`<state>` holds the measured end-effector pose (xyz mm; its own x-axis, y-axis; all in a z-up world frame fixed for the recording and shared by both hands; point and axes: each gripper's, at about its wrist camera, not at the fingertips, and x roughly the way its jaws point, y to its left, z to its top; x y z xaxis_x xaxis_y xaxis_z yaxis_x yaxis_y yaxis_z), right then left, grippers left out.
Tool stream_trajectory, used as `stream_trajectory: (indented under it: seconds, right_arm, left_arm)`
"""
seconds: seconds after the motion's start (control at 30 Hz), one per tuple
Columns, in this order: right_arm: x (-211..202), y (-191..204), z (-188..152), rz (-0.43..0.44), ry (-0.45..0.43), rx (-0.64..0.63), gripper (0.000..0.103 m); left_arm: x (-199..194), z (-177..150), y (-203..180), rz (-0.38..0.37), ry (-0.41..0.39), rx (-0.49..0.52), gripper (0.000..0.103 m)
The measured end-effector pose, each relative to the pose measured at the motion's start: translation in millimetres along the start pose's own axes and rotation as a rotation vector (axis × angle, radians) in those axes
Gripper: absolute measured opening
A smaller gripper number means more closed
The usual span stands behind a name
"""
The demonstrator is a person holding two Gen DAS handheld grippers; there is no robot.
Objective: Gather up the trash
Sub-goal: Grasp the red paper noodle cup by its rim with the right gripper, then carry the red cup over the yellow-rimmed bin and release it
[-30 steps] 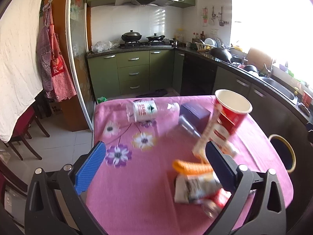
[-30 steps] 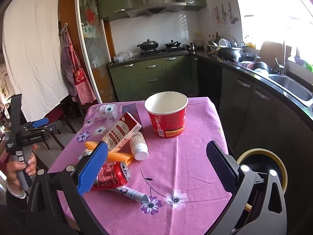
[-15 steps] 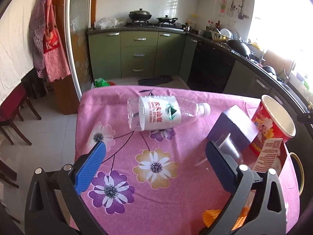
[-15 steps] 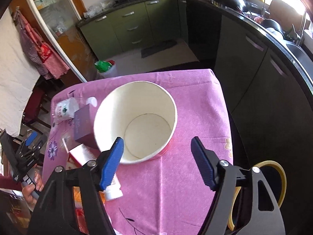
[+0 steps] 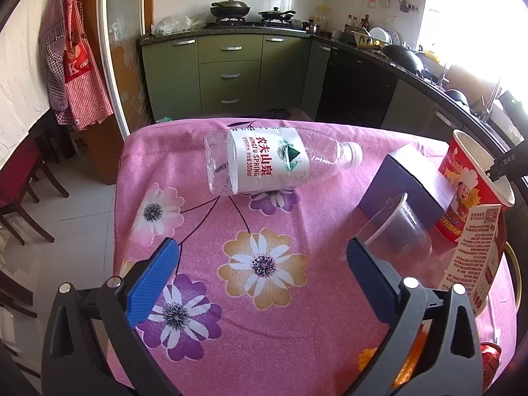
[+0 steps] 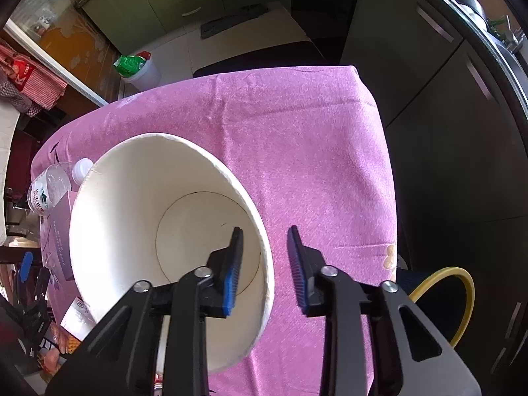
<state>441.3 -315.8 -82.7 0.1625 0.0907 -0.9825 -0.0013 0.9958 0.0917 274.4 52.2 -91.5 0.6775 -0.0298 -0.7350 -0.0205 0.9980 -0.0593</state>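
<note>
Trash covers the pink flowered cloth (image 5: 204, 346) over the counter: a clear plastic water bottle (image 5: 264, 165) lying on its side at the far middle, a dark purple box (image 5: 406, 181) to its right, a clear plastic cup (image 5: 396, 231) tipped over against the box, a white printed carton (image 5: 475, 254) leaning near the right edge, a red can (image 5: 491, 359) low at the right.

Red paper noodle tub (image 6: 158, 231), white inside and empty, stands upright at the right side of the cloth. Right tool (image 6: 264, 254) comes at it almost straight down, straddling the near-right wall: one pad inside the tub, the other outside, rim between them. Jaws closing; small gaps show on both sides of the wall, so the pinch looks not quite made. A rim pinch makes sense, as the tub seems too wide to span whole.

Left tool (image 5: 260, 264) hangs spread wide and empty over the near cloth, aimed toward the bottle, nothing between its pads.

Yellow-rimmed dark bin (image 6: 462, 297) sits on the floor just beyond the counter's right edge, likely placed there for a short carry from the tub.
</note>
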Motion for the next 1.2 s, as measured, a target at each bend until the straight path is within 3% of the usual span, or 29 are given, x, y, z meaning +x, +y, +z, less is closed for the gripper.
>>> stream_trajectory:
  seconds: [0.03,0.27,0.4,0.57,0.73,0.93,1.2]
  right_arm:
    - [1,0,1,0.003,0.009,-0.002,0.009]
    - [-4,-3,1,0.030,0.008,0.000,0.005]
    - [-38,-26,-16,0.071,-0.038,0.037,0.005]
    - [-100,-112,-59,0.090,-0.128,0.163,0.005]
    - [-125,-230,-126,-0.001,-0.170,0.366,0.005]
    - [-75,-336,-200,-0.059,-0.112,0.575,0.005]
    - [14,-382,-222,-0.036,-0.021,0.653,0.005]
  left_arm:
    - [0,0,-1,0.003,-0.001,0.005,0.097]
    - [-1,-2,-4,0.000,-0.004,0.013,0.097]
    - [-3,-2,-3,-0.008,-0.006,0.008,0.097]
    - [-8,-2,-5,-0.010,-0.021,0.016,0.097]
    - [-9,-2,-6,-0.015,-0.023,0.013,0.097]
    - [-9,-2,-7,-0.019,-0.026,0.015,0.097]
    - [-10,-3,-9,-0.021,-0.035,0.014,0.097]
